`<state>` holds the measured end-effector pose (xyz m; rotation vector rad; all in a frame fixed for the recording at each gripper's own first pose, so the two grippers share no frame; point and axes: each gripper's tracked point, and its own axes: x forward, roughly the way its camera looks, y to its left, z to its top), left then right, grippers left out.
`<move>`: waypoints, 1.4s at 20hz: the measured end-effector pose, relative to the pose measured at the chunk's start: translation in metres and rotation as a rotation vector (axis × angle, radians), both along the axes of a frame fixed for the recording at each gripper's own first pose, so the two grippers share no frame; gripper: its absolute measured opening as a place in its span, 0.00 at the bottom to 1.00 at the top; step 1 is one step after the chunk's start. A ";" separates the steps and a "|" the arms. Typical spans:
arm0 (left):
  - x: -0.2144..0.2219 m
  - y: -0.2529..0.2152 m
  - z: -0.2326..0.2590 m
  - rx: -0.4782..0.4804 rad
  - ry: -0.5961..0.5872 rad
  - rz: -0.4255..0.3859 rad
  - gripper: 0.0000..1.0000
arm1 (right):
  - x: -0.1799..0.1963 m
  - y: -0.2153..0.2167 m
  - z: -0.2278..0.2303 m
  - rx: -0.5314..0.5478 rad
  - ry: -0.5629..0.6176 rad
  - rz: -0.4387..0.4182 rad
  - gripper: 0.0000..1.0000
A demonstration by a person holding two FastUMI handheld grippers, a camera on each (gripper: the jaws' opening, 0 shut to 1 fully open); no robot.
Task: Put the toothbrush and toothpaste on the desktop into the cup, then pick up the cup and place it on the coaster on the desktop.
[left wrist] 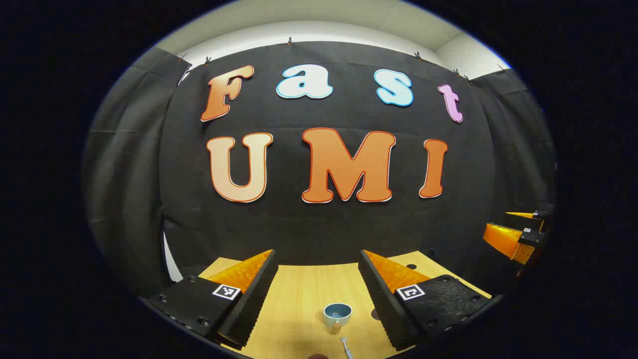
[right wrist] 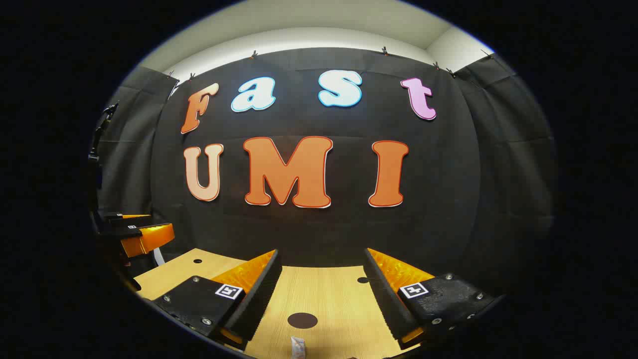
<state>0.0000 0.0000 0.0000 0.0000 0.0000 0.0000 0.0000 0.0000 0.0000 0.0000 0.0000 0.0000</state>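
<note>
In the left gripper view a small pale cup point(left wrist: 337, 314) with a blue inside stands upright on the wooden desktop point(left wrist: 304, 299), between and below my left gripper's point(left wrist: 318, 259) open fingers. Just in front of the cup lies the head of a toothbrush point(left wrist: 345, 345). The right gripper point(left wrist: 518, 232) shows farther off at the right edge. In the right gripper view a dark round coaster point(right wrist: 302, 320) lies on the desktop point(right wrist: 324, 294) between my right gripper's point(right wrist: 322, 259) open fingers. The end of a white toothpaste tube point(right wrist: 297, 346) shows at the bottom. The left gripper point(right wrist: 137, 232) is at the far left.
The black cloth wall stands close behind the desktop's far edge. Small round holes point(right wrist: 198, 261) dot the wooden top near its back corners. A dark spot point(left wrist: 375, 314) lies on the desk beside the cup, partly behind my finger.
</note>
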 end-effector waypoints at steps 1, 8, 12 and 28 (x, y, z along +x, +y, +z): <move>0.000 -0.001 0.000 0.004 -0.001 0.002 0.98 | -0.001 -0.001 -0.003 -0.014 0.007 0.002 0.99; -0.004 0.000 -0.017 -0.014 0.018 0.034 0.97 | -0.004 0.007 -0.015 -0.028 0.026 0.039 0.99; -0.004 -0.001 -0.010 0.003 -0.012 0.047 0.98 | 0.000 0.005 -0.016 -0.044 0.015 0.049 0.99; -0.004 -0.040 -0.077 0.001 0.178 -0.002 0.97 | 0.002 0.014 -0.070 -0.032 0.123 0.150 0.99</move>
